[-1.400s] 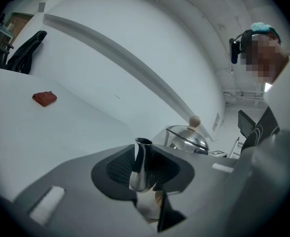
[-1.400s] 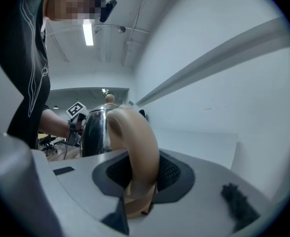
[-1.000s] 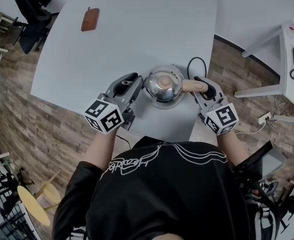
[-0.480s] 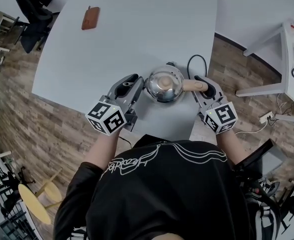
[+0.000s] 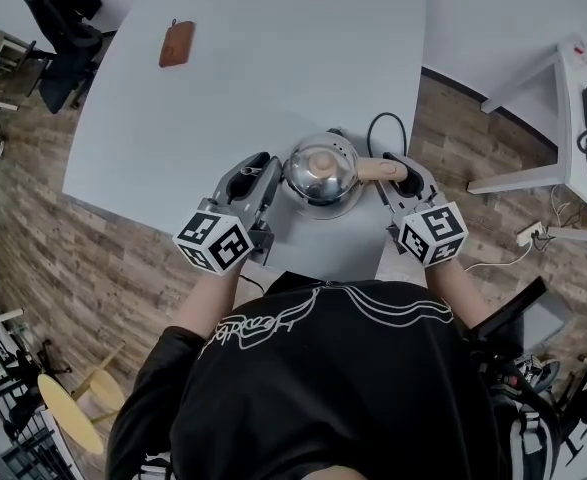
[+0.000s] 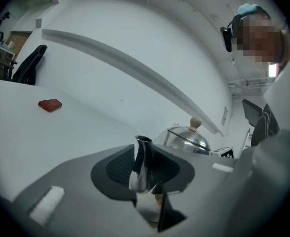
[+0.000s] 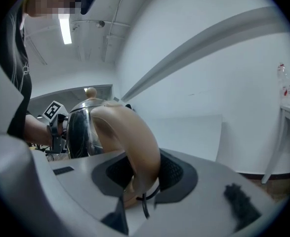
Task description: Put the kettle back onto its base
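Observation:
A shiny steel kettle [image 5: 320, 171] with a round lid knob stands near the front edge of the white table [image 5: 273, 58]. My left gripper [image 5: 274, 174] is shut on its narrow spout [image 6: 141, 163]. On the other side my right gripper [image 5: 392, 172] is shut on the tan curved handle [image 7: 141, 143]. The domed lid [image 6: 186, 138] shows behind the spout in the left gripper view. A thin rim of the round base [image 5: 320, 211] peeks out under the kettle. I cannot tell whether the kettle rests on it or hangs just above.
A black cord [image 5: 385, 126] loops on the table behind the kettle. A reddish-brown pouch [image 5: 176, 43] lies at the far left of the table. A dark office chair [image 5: 61, 23] stands past the table's left corner. Another white desk [image 5: 585, 98] is at the right.
The kettle and both grippers have drifted slightly left and toward the far side in the head view. Both grips are unchanged.

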Tool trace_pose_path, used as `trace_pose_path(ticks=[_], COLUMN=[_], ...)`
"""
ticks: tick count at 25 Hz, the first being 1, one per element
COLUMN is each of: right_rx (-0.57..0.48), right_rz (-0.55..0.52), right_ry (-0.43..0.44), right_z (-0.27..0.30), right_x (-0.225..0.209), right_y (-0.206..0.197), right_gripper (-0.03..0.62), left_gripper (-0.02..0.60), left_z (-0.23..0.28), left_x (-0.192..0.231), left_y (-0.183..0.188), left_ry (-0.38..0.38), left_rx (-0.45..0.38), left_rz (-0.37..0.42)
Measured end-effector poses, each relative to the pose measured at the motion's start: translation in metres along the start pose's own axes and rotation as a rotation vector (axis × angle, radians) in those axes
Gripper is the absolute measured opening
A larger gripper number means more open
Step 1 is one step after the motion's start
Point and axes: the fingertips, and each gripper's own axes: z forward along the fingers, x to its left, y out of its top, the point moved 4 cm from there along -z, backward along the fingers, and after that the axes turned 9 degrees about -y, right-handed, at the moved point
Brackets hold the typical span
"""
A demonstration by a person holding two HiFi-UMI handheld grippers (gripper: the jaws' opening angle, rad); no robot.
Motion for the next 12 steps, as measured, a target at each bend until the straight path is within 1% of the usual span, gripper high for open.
trace_pose_path(ticks=[3,6,9,12], right_rx=[0.003,0.009,0.013,0.021], right_rz=[-0.007,0.032,0.045,0.054], right_ry=[-0.032,-0.021,-0.010,-0.013], right_z=[-0.002,-0.007,-0.013,-0.022], right_x=[0.001,-0.002,-0.001,0.002], right_y=[-0.002,-0.003,-0.003,-0.002], right_gripper=[0.109,0.166,0.179,0.181], left_gripper=[0.075,0.077,0.081,0.134], left_z=[-0.001,-0.003,-0.005,-0.012], left_x=[0.000,0.000,0.001,0.005], left_y=[0.000,0.000,-0.001,0.002], left_ry=[0.005,0.009,0.023,0.048], left_rx=[-0.007,-0.009,-0.012,-0.026], left_rz=[0.000,0.006,0.016,0.006])
